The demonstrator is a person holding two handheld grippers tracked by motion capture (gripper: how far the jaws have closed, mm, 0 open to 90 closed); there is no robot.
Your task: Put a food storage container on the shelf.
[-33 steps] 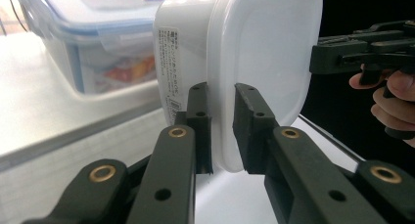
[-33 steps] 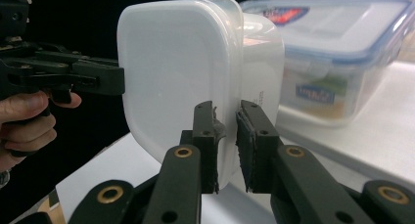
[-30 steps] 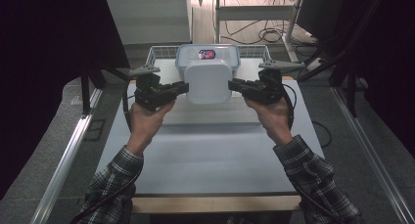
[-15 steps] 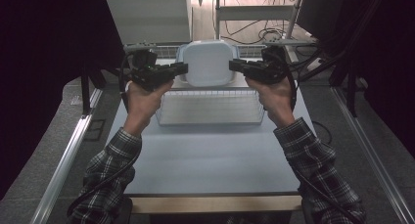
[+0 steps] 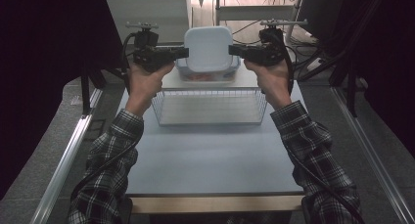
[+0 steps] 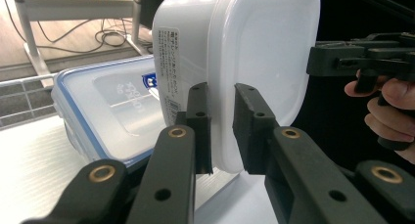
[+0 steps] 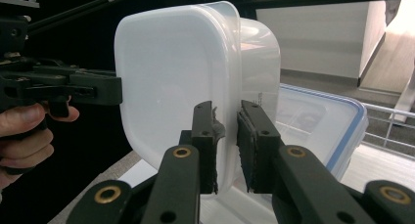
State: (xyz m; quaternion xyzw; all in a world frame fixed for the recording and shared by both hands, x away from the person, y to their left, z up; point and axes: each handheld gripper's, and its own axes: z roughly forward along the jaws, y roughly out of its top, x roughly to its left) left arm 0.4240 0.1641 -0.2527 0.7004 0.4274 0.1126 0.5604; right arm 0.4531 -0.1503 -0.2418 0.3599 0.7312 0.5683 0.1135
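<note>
Gripping a white lidded tub between them, the left gripper and the right gripper are holding it in the air above the far end of the table. The left gripper view shows that gripper's jaws closed on the lid rim at one side of the tub, and in the right gripper view the right gripper's jaws are pinching the rim on the opposite side. The tub is standing on edge, its lid facing the person; what it holds cannot be told.

Beneath it a clear box with a blue-edged lid is sitting on the table, something reddish showing through its wall. Nearer the person, a wire basket is resting on the table.
</note>
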